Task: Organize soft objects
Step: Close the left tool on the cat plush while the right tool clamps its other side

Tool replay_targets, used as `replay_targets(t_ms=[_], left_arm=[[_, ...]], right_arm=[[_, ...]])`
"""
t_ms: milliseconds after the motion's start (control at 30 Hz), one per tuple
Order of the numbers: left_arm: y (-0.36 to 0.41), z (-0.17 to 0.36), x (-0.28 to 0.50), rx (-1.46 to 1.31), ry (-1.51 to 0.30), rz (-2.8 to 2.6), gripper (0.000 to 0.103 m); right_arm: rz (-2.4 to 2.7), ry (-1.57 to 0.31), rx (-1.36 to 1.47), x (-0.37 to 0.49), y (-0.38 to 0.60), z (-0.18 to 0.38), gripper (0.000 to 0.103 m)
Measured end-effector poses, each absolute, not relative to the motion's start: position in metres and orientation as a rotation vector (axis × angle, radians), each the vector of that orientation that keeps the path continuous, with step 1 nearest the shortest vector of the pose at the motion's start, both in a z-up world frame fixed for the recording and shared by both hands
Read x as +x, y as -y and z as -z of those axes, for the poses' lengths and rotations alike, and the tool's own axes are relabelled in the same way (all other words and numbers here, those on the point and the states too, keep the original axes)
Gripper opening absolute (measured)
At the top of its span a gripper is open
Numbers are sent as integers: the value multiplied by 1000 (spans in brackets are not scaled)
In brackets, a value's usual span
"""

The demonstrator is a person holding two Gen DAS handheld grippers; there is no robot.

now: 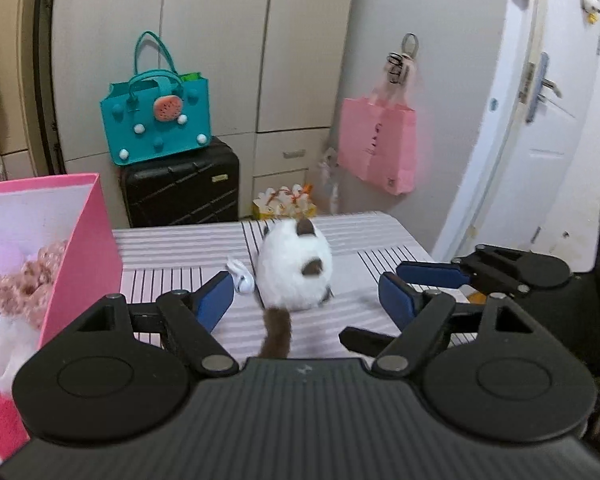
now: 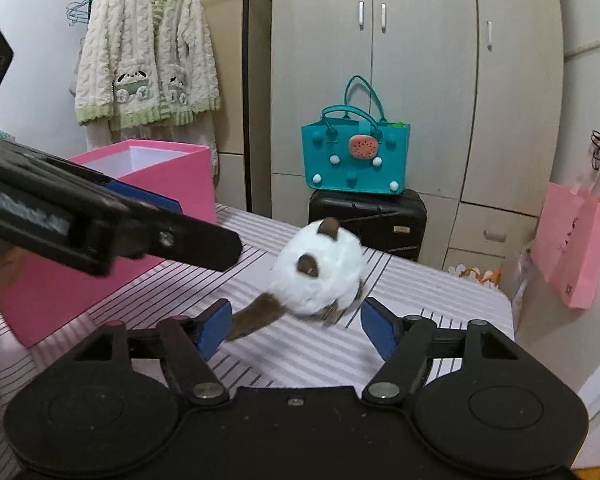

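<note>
Currently, left wrist view: white plush cat [image 1: 294, 266] on striped table [image 1: 172, 252], well ahead of left gripper [image 1: 304, 298], brown tail trailing back toward camera. Blue pads wide apart, nothing between them, nothing held. Small white item [image 1: 242, 276] just left of plush, too blurred to identify. Open pink box [image 1: 80, 248] at left edge of table, already holding soft pinkish items. Right gripper's blue fingertips [image 1: 428, 274] visible at right, spread apart and empty.

Right wrist view: same plush cat [image 2: 320, 270] ahead of right gripper [image 2: 294, 326], slightly blurred, tail lying toward left pad. Pads set wide, gripping nothing. Left gripper [image 2: 148, 196] crossing upper left of frame, in front of pink box [image 2: 180, 184].

Handling estimate: light, very soft, compressible, fur likely slippery under pads. Best hold judged across round body, squeezing well in; tail thin and floppy, would let plush swing. No fragility expected.
</note>
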State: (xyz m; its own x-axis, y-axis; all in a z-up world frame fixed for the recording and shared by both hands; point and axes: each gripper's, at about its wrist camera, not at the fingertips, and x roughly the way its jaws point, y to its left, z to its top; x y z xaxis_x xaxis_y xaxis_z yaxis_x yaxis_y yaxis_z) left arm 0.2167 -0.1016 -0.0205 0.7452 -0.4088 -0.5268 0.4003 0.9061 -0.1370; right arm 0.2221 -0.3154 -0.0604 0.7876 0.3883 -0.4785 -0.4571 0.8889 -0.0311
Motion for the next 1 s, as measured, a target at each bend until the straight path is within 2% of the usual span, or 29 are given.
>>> replay_targets(t_ms=[133, 367, 833, 933, 967, 1000], left_arm=[[103, 27, 240, -91, -602, 434, 79], [116, 40, 269, -63, -657, 345, 79], [125, 64, 313, -134, -761, 340, 77], [124, 66, 314, -158, -766, 366, 67], [124, 67, 314, -166, -770, 378, 60], [124, 67, 314, -178, -776, 388, 58]], right_arm=[[-492, -477, -178, 244, 316, 57, 78], [-518, -515, -152, 288, 312, 71, 78], [-533, -584, -147, 320, 296, 94, 81], [-526, -584, -111, 320, 299, 96, 79], [-528, -583, -109, 320, 300, 96, 77], [-528, -581, -104, 320, 300, 97, 76]])
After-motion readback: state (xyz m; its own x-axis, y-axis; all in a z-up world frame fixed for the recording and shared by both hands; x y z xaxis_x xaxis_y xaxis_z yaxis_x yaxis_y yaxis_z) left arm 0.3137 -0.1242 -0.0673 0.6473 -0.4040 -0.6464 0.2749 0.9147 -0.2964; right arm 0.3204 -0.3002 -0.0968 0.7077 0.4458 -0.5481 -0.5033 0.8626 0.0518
